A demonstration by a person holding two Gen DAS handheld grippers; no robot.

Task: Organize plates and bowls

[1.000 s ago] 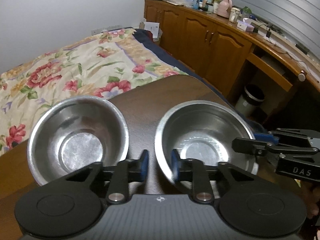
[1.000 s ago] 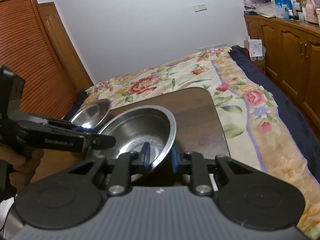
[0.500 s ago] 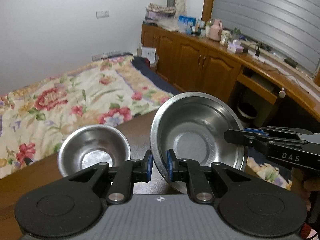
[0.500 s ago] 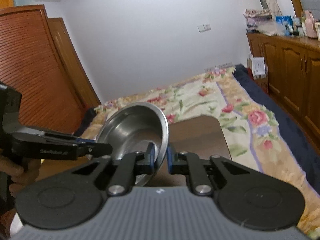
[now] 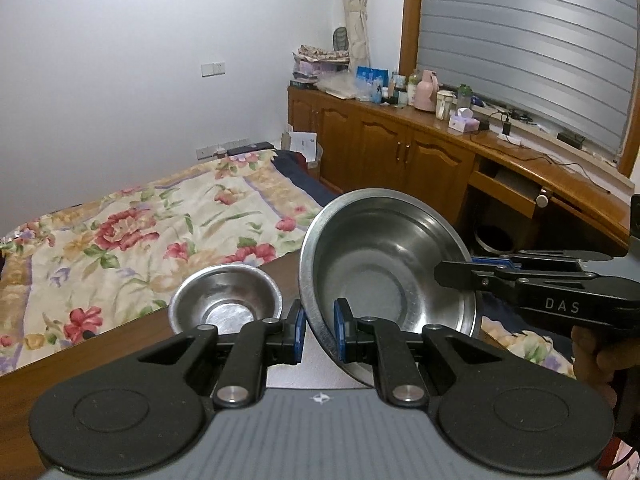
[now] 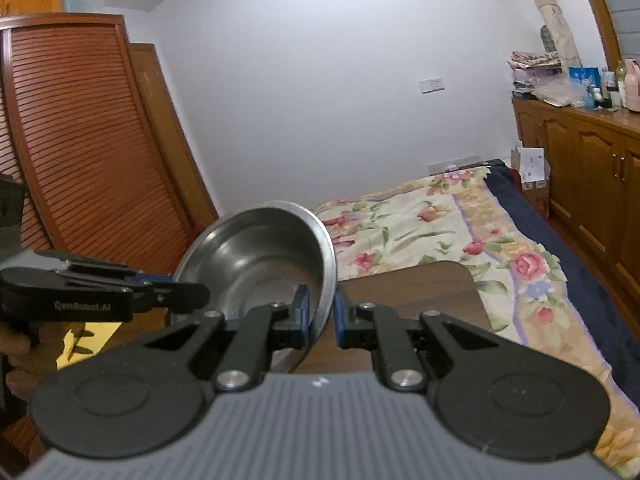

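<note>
Since the earlier frames the large round stainless-steel bowl had risen off the dark wooden bench and tilted up on edge, its hollow facing the left wrist camera; the small round stainless-steel bowl had stayed upright on the bench, now below and to the left of the lifted one; the left gripper had its fingers drawn narrow across the near-left rim, one pad inside and one outside, holding it; the right gripper pinched the opposite rim the same way, fingers narrow on the metal wall; the bowl hung between the two, clear of the bench and well above the flowered bedspread beyond; the step in hand looked like carrying the large bowl over to be stacked with the small one; to do it well, both grips should probably keep even pressure, since thin polished steel would likely slip under a light pinch; the two hands ought to travel together so the rim was not twisted; levelling the bowl before lowering would help it settle squarely; a slow descent would spare a clang or a skid
</note>
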